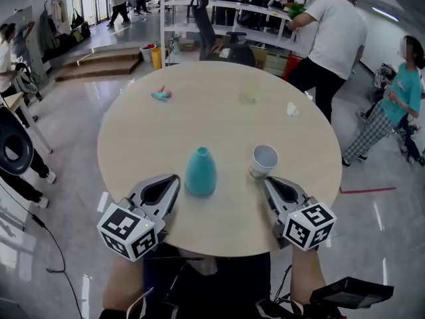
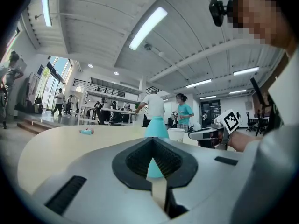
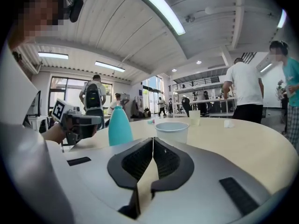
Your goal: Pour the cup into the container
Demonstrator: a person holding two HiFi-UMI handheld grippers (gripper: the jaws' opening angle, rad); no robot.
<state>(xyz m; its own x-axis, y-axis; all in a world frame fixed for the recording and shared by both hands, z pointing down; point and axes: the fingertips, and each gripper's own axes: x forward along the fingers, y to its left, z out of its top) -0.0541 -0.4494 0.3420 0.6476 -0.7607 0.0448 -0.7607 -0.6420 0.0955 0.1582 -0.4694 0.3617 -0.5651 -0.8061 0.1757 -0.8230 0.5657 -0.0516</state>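
Cup (image 1: 264, 159) and container (image 1: 200, 171) are standing upright near the front of the round table (image 1: 199, 118), apart from each other, with nothing touching them. The left gripper (image 1: 175, 178) is being held low just beside the teal container, its jaws closed and empty. The right gripper (image 1: 266, 181) is pointing at the white cup from just beside it, its jaws likewise pressed together on nothing. In the left gripper view the gripper's own body is hiding the container's base, and in the right gripper view it is cutting off the cup's lower half. Whether the cup is holding anything, I cannot tell. A blue-and-pink thing (image 1: 161, 94) and a white scrap (image 1: 292, 109) are lying at the far side, too small to name.
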